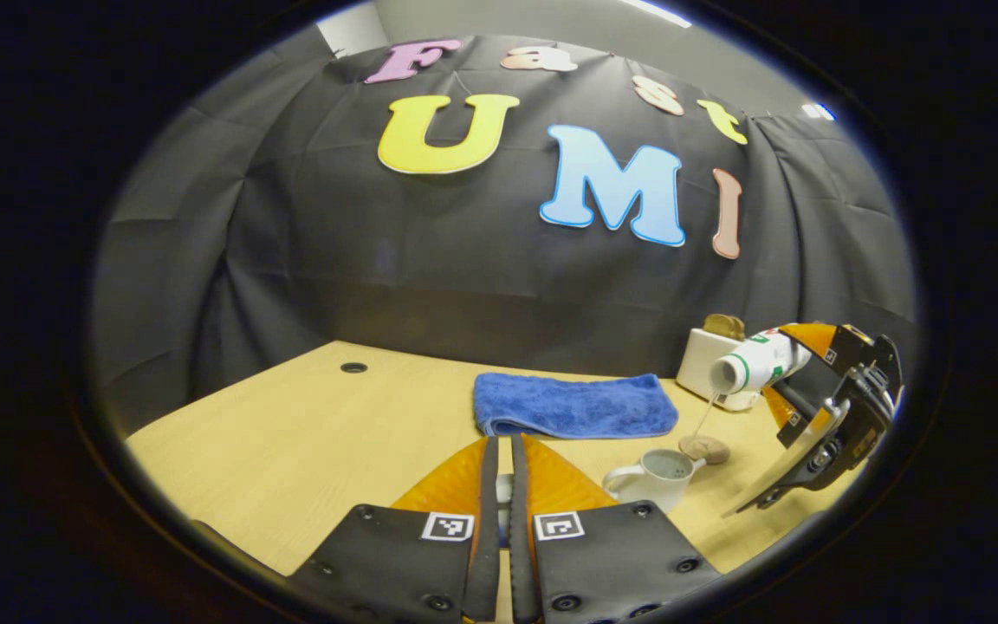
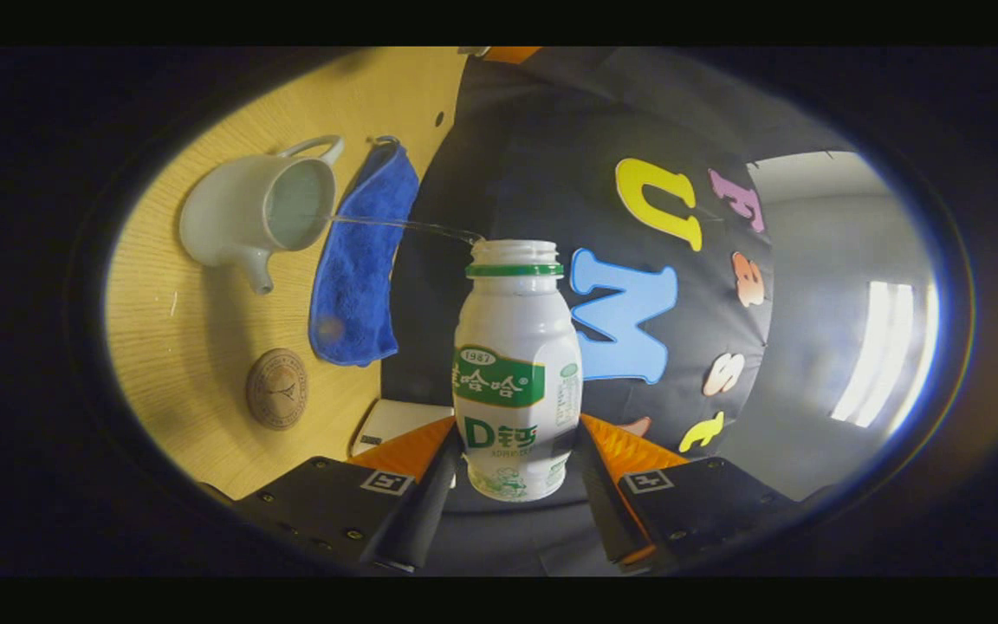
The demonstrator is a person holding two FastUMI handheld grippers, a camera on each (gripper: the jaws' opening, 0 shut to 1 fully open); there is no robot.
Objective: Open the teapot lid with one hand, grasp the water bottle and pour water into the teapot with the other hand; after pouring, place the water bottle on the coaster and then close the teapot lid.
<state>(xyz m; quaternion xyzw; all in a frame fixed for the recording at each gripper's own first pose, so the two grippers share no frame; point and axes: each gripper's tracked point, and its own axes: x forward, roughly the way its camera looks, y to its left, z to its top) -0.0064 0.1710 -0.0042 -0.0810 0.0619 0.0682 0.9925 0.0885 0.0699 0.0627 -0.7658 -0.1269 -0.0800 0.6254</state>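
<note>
The white teapot (image 1: 655, 477) stands lidless on the wooden table, right of my left gripper (image 1: 503, 451). That gripper is shut, with a small pale bit of the lid (image 1: 504, 496) pinched between its fingers. My right gripper (image 2: 516, 425) is shut on the white water bottle (image 2: 512, 373), uncapped and with a green label. In the left gripper view, the right gripper (image 1: 798, 381) holds the bottle (image 1: 759, 362) tipped over the pot. A thin stream of water (image 2: 395, 224) runs from the bottle's mouth into the teapot (image 2: 256, 212). The round brown coaster (image 1: 705, 448) lies just behind the pot.
A folded blue towel (image 1: 573, 406) lies at the back of the table (image 1: 291, 442), behind the teapot. A white toaster (image 1: 705, 360) with bread in it stands at the back right, close to the tipped bottle. A cable hole (image 1: 353, 367) sits far left.
</note>
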